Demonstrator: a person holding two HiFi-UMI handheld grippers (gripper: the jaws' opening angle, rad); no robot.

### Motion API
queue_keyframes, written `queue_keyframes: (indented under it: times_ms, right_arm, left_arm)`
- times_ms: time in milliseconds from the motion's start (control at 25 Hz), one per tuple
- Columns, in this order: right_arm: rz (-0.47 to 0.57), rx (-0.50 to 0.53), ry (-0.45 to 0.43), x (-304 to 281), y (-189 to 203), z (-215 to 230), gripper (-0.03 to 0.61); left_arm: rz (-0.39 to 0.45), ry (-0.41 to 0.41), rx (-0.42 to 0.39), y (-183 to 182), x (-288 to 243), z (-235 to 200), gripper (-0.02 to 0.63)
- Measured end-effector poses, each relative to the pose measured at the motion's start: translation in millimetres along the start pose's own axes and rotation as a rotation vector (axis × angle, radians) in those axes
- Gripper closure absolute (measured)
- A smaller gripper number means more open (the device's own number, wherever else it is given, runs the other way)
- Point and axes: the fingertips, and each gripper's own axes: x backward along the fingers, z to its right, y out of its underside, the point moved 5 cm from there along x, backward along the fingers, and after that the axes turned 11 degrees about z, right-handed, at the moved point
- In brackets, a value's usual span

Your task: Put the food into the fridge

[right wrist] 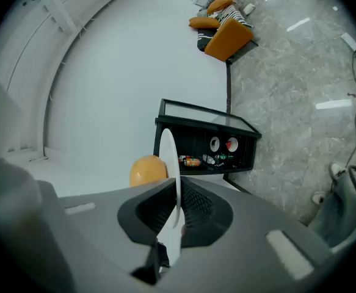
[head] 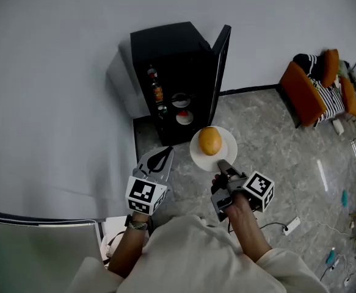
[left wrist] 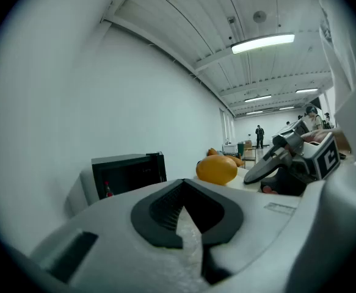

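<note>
A yellow-orange fruit (head: 210, 141) lies on a white plate (head: 226, 153). My right gripper (head: 225, 166) is shut on the plate's near rim and holds it in the air in front of a black mini fridge (head: 168, 60). The fridge door (head: 219, 72) stands open. In the right gripper view the plate (right wrist: 168, 157) runs edge-on between the jaws, with the fruit (right wrist: 146, 170) to its left and the fridge (right wrist: 208, 142) behind. My left gripper (head: 158, 159) hangs left of the plate, shut, with nothing in it. Its own view shows the fruit (left wrist: 216, 169) and the fridge (left wrist: 126, 173).
Bottles (head: 157, 91) and two bowls (head: 181, 107) sit on the fridge shelves. An orange chair (head: 309, 89) with striped cushions stands at the right wall. A power strip (head: 291, 226) and cables lie on the marble floor. A white wall runs behind the fridge.
</note>
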Motion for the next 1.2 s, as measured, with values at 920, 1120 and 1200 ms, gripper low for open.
queue_keyframes:
  times_ms: [920, 1120, 1200]
  right_arm:
    - [-0.085, 0.054, -0.07, 3.1, -37.5, 10.6, 0.568]
    - [-0.086, 0.036, -0.058, -0.5, -44.1, 14.2, 0.568]
    - [-0.085, 0.037, -0.053, -7.9, -46.5, 13.2, 0.568]
  left_arm:
    - [-0.009, -0.055, 0.013, 5.1, -15.4, 50.5, 0.609]
    - [-0.02, -0.061, 0.021, 9.6, -19.8, 50.9, 0.609]
    - [-0.019, -0.066, 0.028, 11.2, -26.1, 43.9, 0.609]
